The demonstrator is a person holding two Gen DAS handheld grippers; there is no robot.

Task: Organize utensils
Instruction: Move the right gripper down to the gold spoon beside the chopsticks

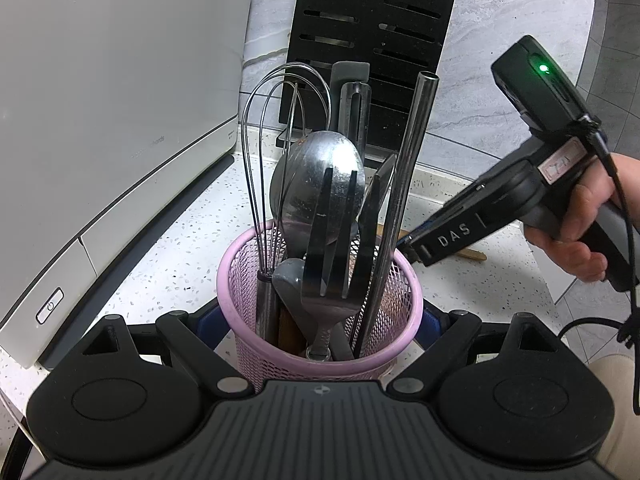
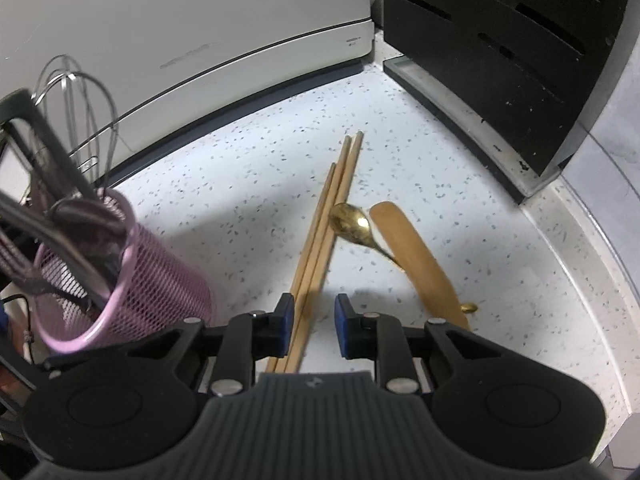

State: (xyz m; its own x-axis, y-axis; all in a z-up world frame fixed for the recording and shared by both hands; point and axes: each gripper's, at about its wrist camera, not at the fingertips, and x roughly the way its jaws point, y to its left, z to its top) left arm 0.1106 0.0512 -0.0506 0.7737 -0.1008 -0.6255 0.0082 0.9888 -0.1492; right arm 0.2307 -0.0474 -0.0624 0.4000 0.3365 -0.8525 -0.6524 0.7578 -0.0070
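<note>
A pink mesh utensil holder (image 1: 320, 356) stands on the speckled counter with my left gripper (image 1: 320, 320) shut on it, one blue pad against each side. It holds a wire whisk (image 1: 276, 140), a steel ladle (image 1: 320, 184), a black slotted turner (image 1: 332, 248) and a steel tube (image 1: 408, 160). In the right wrist view my right gripper (image 2: 315, 318) is low over the counter and open. Several wooden chopsticks (image 2: 324, 224) run between its pads, close to the left pad. A gold spoon (image 2: 352, 220) and a wooden spatula (image 2: 416, 260) lie just right of them. The pink holder (image 2: 120, 272) stands to the left.
A white appliance (image 1: 100, 120) fills the left and back. A black slotted knife block (image 2: 500, 40) stands at the back right against the tiled wall. The counter's rounded edge (image 2: 608, 280) curves along the right. A person's hand (image 1: 576, 236) grips the right tool.
</note>
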